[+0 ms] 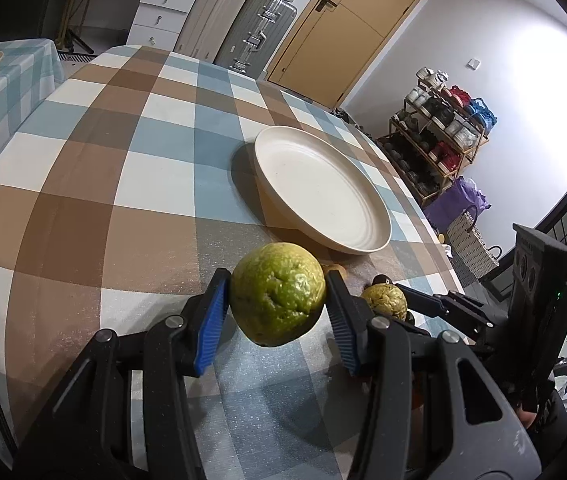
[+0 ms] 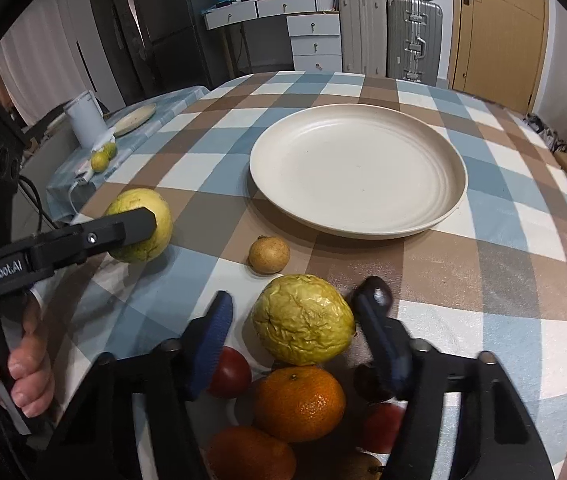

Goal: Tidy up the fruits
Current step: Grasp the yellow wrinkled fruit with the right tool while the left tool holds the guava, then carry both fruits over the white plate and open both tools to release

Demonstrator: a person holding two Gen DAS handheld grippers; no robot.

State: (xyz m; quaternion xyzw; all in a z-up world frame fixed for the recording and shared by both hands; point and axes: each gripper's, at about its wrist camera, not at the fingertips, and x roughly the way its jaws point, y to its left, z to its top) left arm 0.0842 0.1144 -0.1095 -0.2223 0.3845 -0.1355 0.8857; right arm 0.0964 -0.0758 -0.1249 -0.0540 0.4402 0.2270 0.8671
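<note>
Left hand-held gripper clamps bumpy green guava; right hand-held gripper spread around wrinkled yellow guava.

We see open checked tablecloth between the fruit cluster and the round cream plate, plate surface bare. The small brown round fruit sits in the lane just short of the plate rim. The left gripper, clamped on a green guava, has free cloth ahead to the plate. The wrinkled yellow fruit fills the gap of the spread right gripper; an orange tangerine crowds below.
</note>
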